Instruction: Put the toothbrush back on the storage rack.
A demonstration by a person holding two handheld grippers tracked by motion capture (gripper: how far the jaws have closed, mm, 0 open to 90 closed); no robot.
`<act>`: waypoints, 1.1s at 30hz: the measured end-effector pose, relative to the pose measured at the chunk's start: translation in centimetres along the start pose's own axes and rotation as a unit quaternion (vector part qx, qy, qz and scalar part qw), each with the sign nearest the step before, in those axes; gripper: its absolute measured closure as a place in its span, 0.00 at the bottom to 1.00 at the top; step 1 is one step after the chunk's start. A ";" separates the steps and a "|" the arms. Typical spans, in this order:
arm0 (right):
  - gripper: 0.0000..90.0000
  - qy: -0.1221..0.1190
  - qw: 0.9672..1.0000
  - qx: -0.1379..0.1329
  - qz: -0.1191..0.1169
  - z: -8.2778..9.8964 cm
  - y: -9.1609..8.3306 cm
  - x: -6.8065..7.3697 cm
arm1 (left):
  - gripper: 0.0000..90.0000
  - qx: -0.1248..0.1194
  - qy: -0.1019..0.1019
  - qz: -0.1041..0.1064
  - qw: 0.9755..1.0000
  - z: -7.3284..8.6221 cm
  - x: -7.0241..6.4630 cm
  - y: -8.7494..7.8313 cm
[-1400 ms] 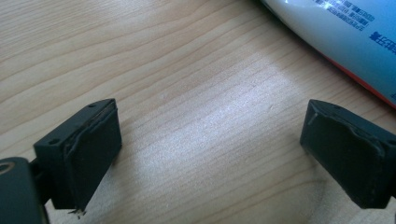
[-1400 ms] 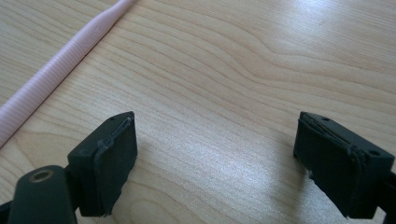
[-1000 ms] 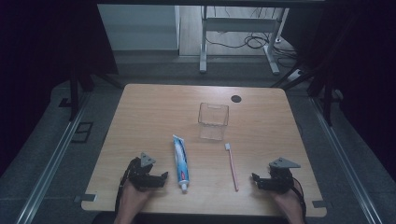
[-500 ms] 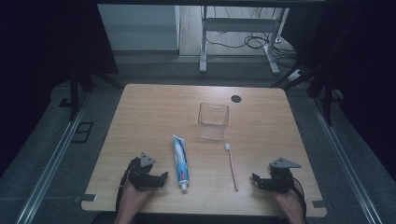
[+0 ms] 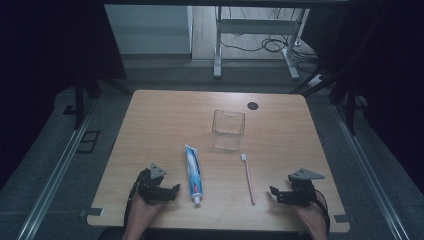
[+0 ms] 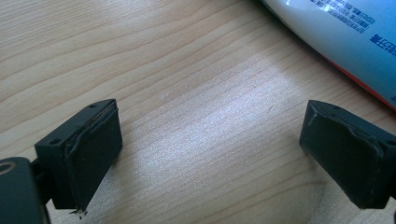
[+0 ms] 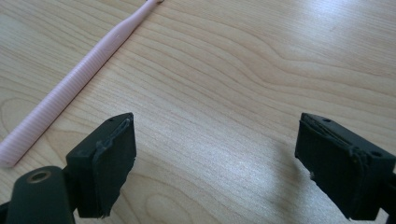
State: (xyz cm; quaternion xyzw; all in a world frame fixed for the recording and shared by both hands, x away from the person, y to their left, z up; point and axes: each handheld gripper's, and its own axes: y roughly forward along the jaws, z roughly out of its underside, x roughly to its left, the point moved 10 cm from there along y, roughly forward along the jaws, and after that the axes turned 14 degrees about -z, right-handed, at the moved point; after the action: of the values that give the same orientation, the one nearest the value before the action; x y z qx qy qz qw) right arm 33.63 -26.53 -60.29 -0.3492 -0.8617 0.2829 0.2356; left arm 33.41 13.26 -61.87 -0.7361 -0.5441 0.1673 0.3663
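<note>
Toothpaste tube [image 6: 345,37]: small dark-blue print on the light-blue body in the left gripper view, running along the tube, cut off by the frame edge and too small and blurred to read. White lettering near the tube's top edge, also unreadable. In the high view the tube [image 5: 193,171] shows blue and red patches, no legible brand. No readable text, numbers or signs anywhere else.

From above your side, the high view looks forward and down over the whole table [image 5: 165,115]. Each tongs camera sits close above the wood, looking along its own jaws: the left shares the toothpaste tube [image 6: 345,37], the right the pink toothbrush [image 7: 70,88], with the high view.
</note>
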 end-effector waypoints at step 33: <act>0.40 0.001 0.998 0.051 -0.045 -1.5 0.5 2.3 | 0.06 0.000 0.000 0.000 1.000 0.0 0.0 0.0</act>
State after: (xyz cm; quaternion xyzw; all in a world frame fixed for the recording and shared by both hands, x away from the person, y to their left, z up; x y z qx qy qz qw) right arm 33.32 -24.07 -59.03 -0.2979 -0.8608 0.3149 0.2665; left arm 33.41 13.27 -61.87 -0.7363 -0.5438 0.1672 0.3665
